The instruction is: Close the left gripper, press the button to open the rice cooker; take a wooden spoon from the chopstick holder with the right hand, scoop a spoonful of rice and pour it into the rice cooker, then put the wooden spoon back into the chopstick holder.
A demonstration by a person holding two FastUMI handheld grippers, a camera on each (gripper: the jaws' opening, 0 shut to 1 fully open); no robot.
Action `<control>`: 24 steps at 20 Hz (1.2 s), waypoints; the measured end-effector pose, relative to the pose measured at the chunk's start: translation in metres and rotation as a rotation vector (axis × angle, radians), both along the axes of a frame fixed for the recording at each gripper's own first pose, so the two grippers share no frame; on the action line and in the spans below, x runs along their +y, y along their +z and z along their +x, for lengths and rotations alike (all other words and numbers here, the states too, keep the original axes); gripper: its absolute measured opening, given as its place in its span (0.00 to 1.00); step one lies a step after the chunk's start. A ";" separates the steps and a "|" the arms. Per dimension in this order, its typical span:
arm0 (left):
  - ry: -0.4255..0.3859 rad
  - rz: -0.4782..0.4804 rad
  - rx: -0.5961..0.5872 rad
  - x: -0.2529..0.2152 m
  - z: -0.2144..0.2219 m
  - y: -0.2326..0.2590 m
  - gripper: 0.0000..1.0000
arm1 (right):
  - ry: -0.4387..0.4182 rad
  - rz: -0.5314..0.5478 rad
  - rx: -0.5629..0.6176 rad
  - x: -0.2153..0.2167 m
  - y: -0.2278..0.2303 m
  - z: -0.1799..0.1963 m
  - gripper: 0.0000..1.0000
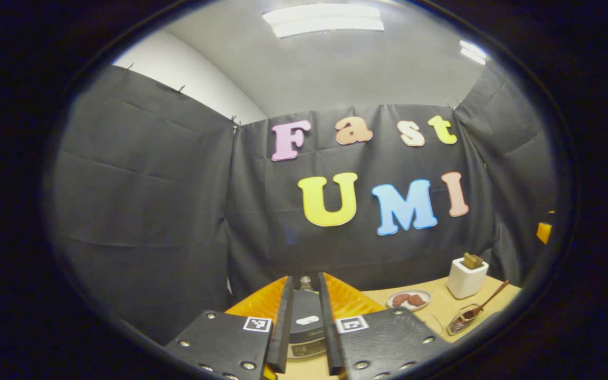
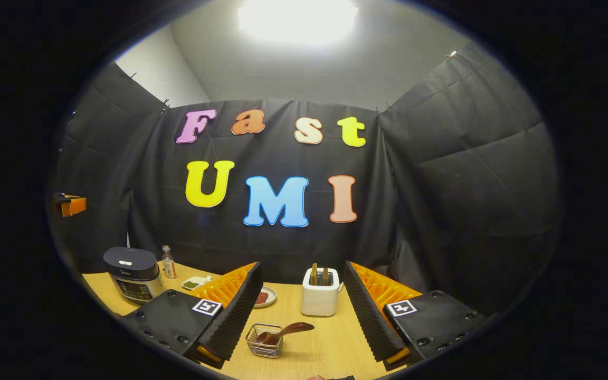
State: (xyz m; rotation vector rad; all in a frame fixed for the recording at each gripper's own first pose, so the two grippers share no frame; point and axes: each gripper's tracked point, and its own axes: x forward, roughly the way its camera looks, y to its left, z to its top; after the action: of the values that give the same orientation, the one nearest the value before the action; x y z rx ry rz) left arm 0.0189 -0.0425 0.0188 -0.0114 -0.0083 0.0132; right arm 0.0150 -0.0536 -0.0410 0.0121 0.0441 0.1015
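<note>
Left gripper (image 1: pixel 306 327) fingers narrowly parted, empty, framing dark lidded rice cooker (image 1: pixel 305 322). Right gripper (image 2: pixel 304 322) fingers wide apart, empty. Brown wooden spoon (image 2: pixel 285 332) in wire basket (image 2: pixel 265 341), handle toward 2 o'clock. White chopstick holder (image 2: pixel 320 298) behind, on wooden desk (image 2: pixel 330 343).

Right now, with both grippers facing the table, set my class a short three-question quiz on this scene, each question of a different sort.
1. True or false: the rice cooker has its lid open.
2. Multiple choice: the wooden spoon rests in A) the white chopstick holder, B) the wire basket, C) the small plate.
3. Fill in: the right gripper has its fingers spread wide, while the left gripper has its fingers ____ together.

Key: 1 false, the lid is down; 2 B; 3 close, with a narrow gap through which the cooker shows.
</note>
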 end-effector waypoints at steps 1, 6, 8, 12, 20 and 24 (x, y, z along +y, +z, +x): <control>-0.005 -0.002 0.005 0.003 0.012 -0.002 0.16 | -0.002 -0.002 0.001 0.002 -0.002 0.001 0.98; -0.070 -0.037 0.033 0.004 0.051 -0.027 0.01 | -0.052 -0.005 0.015 0.014 -0.006 0.005 0.98; -0.096 -0.060 0.058 0.005 0.072 -0.044 0.01 | -0.073 -0.012 0.014 0.022 -0.004 0.009 0.97; -0.118 -0.073 0.119 0.014 0.112 -0.081 0.01 | -0.115 -0.034 0.007 0.033 0.000 0.018 0.98; -0.179 -0.085 0.251 0.005 0.151 -0.166 0.01 | -0.151 -0.082 0.036 0.054 -0.007 0.028 0.98; -0.217 -0.088 0.321 -0.007 0.156 -0.209 0.01 | -0.154 -0.096 0.053 0.062 -0.010 0.031 0.98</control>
State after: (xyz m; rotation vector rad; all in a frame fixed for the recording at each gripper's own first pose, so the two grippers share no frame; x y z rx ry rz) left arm 0.1751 -0.0497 -0.1899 -0.0975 0.3148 -0.2016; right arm 0.0456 0.0086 -0.0514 -0.0779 0.1003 -0.0554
